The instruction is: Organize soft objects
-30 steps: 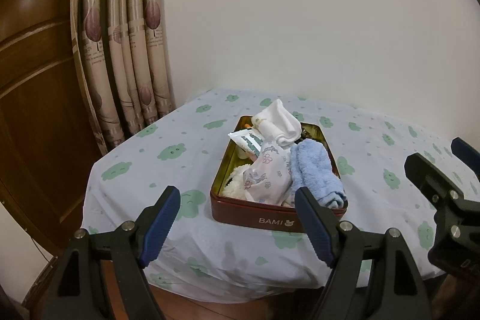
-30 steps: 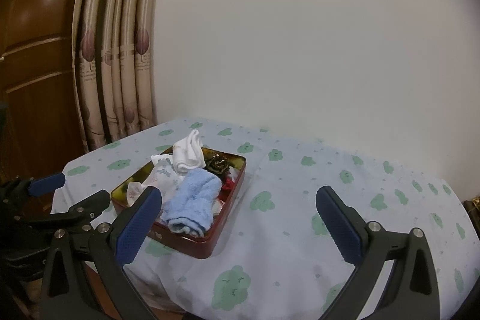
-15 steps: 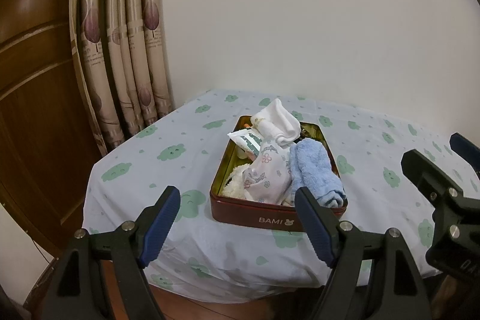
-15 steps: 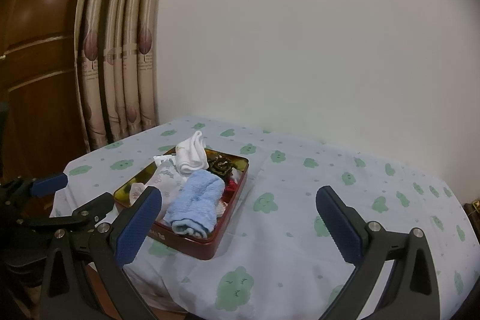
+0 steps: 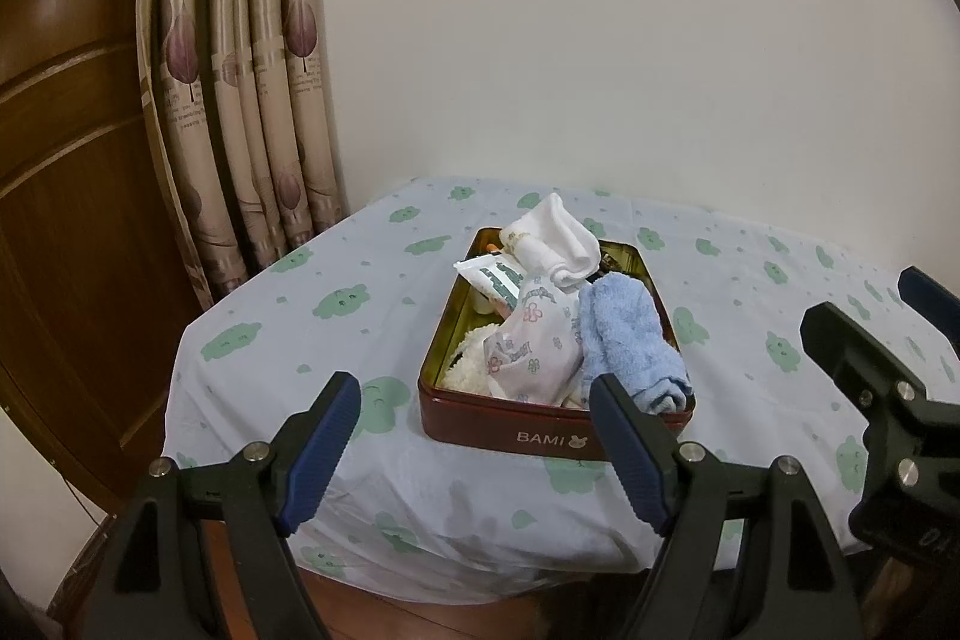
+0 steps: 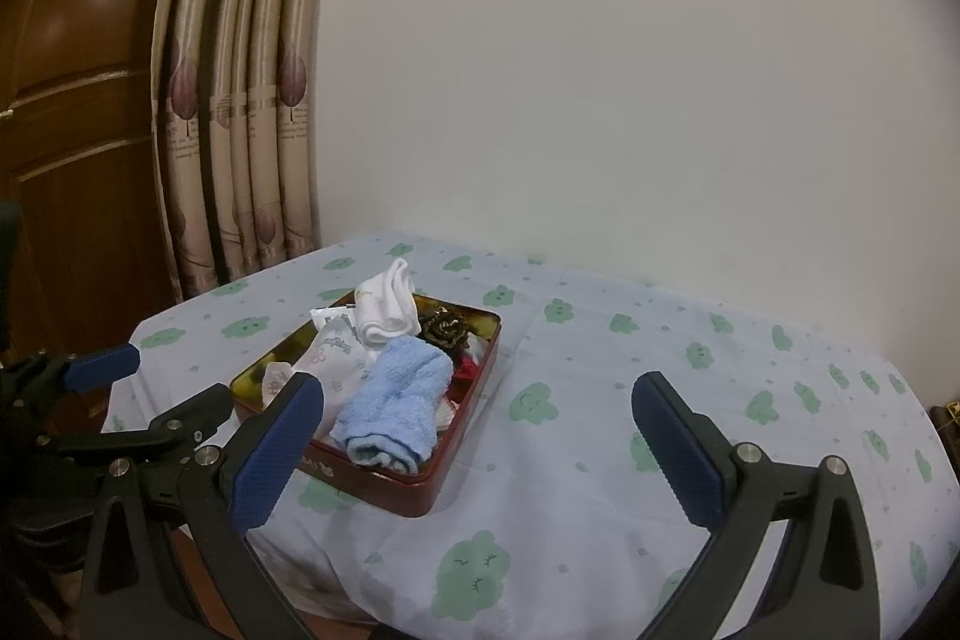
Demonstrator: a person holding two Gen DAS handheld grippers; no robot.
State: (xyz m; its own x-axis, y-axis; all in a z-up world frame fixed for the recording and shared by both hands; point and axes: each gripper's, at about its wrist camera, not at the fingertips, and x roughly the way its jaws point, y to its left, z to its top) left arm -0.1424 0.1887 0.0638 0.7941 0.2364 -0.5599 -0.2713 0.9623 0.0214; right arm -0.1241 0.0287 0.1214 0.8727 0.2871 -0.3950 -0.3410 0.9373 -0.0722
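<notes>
A dark red tin marked BAMI point(image 5: 510, 439) point(image 6: 462, 451) stands on the table near its front left. It holds a rolled blue towel point(image 5: 630, 340) point(image 6: 399, 409), a white sock point(image 5: 555, 244) point(image 6: 384, 307), a floral white cloth point(image 5: 531, 358) point(image 6: 327, 355), a fluffy cream piece point(image 5: 471, 364) and a dark patterned item point(image 6: 444, 328). My left gripper point(image 5: 474, 451) is open and empty, in front of the tin. My right gripper point(image 6: 474, 451) is open and empty, over the table edge, right of the tin. Each shows in the other's view point(image 5: 870, 358) point(image 6: 150, 394).
The table wears a white cloth with green cloud prints point(image 6: 690, 400). Beige curtains point(image 5: 240, 100) and a brown wooden door point(image 5: 66, 220) stand at the left. A plain wall rises behind the table. The wooden floor point(image 5: 390, 616) shows below the table edge.
Both views have shifted slightly; in the right wrist view the tin sits a little further right and nearer. Both grippers stay open and empty.
</notes>
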